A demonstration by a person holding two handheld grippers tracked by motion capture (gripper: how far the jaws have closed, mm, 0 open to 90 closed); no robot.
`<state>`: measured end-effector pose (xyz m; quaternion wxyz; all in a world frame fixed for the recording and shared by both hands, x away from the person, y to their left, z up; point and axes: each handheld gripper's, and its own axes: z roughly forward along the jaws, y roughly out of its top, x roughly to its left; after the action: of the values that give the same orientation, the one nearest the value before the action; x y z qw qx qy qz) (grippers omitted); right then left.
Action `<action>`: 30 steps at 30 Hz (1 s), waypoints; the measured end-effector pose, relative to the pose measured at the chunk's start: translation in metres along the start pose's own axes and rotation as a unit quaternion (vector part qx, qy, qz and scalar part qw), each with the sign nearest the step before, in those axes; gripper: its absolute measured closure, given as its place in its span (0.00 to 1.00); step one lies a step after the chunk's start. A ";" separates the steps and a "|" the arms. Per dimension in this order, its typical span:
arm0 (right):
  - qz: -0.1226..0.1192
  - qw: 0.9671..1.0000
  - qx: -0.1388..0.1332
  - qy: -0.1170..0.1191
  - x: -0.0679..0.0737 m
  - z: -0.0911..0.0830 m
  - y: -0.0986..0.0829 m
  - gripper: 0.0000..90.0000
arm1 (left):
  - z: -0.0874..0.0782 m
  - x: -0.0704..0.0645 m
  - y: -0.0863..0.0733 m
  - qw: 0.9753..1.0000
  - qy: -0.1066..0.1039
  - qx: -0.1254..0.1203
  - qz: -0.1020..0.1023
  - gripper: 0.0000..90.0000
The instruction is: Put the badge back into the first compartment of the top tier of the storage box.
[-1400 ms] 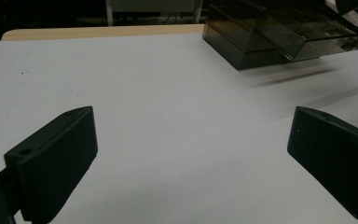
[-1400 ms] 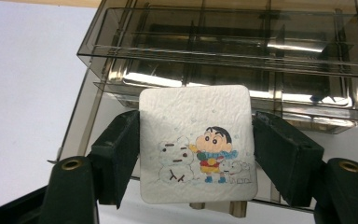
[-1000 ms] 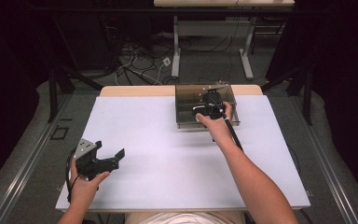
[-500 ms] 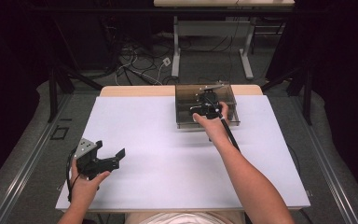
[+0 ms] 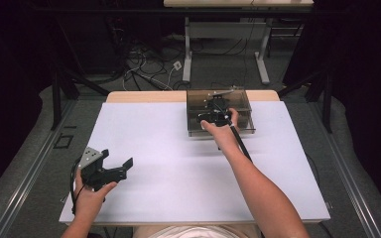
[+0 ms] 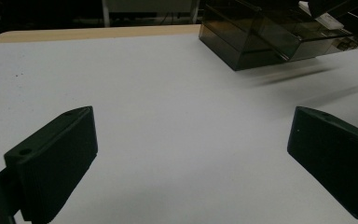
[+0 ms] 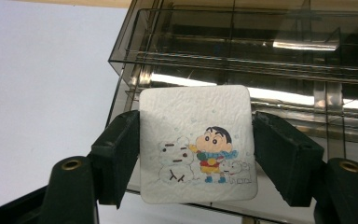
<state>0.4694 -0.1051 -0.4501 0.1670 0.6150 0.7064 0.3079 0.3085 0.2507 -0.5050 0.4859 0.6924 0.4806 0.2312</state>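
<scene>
the cartoon-printed coaster [image 7: 196, 144] looks light, thin and fairly stiff, best pinched by its opposite side edges; the right gripper [image 7: 196, 154] clamps it just so, flat between both jaws, over the smoked plastic organizer box [image 7: 242, 56]. the left gripper [image 5: 110, 169] hovers spread apart, holding nothing, above the white table [image 5: 168, 163].

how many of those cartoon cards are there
1: the white cartoon card sits between the right gripper jaws, in front of the smoky clear box. More may be hidden inside the box.

One smoked clear box [image 5: 220, 113], one cartoon card [image 7: 196, 143], two grippers [image 5: 110, 171] [image 5: 213, 113].
</scene>
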 end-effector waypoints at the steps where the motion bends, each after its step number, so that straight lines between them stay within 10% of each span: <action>1: 0.000 1.000 0.002 0.001 0.001 0.000 0.000 0.36 | 0.000 0.000 0.000 1.000 -0.001 0.000 -0.002 0.02; 30: 0.009 1.000 0.005 0.022 0.018 0.007 0.002 0.36 | 0.000 0.000 0.000 1.000 -0.003 0.001 -0.001 0.02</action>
<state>0.4718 -0.0863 -0.4519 0.1454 0.6153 0.7057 0.3197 0.3082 0.2506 -0.5048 0.4867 0.6930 0.4804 0.2283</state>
